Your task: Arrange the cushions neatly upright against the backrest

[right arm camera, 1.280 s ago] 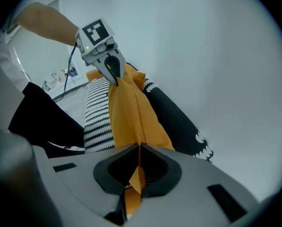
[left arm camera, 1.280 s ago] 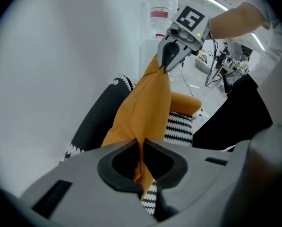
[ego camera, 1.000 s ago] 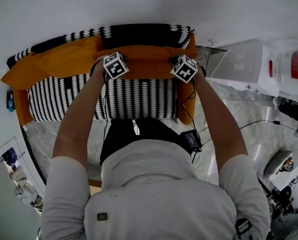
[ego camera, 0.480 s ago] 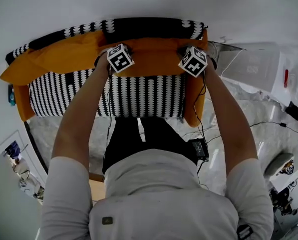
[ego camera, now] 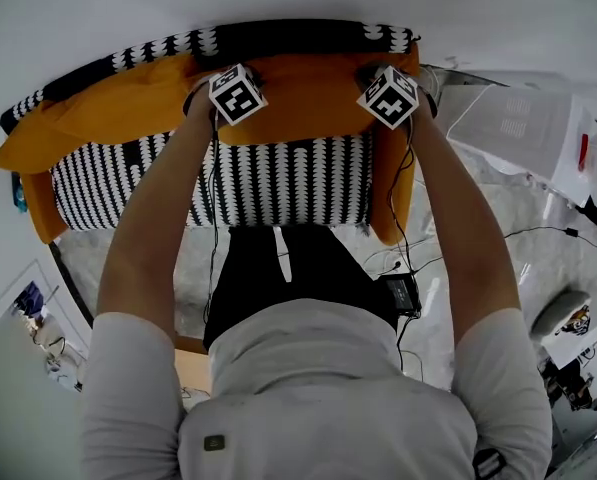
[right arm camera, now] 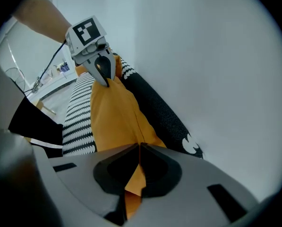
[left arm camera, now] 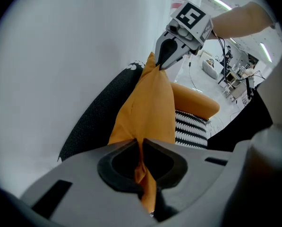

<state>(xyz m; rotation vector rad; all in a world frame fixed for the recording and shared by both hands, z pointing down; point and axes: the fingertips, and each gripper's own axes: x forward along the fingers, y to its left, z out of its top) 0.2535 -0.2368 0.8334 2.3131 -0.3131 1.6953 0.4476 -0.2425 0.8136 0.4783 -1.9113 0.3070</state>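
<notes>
We have brought the orange cushion [ego camera: 308, 103] nearer the backrest [ego camera: 288, 36], left tongs [left arm camera: 141, 148] and right tongs [right arm camera: 138, 150] pinching its top edge to hang it upright.

We are seeing bright, even indoor light with strip lamps [left arm camera: 220, 3] glowing overhead; shadows are falling soft, and both gripper views are curving into black corners.

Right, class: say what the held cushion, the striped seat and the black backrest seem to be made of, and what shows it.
Held cushion: probably soft, matt woven cloth; it creases and bunches where the left gripper pinches it.
Striped seat: matt patterned fabric; whether printed or woven is unclear.
Black backrest: coarse, speckled matt textile, judging by its grain.
</notes>
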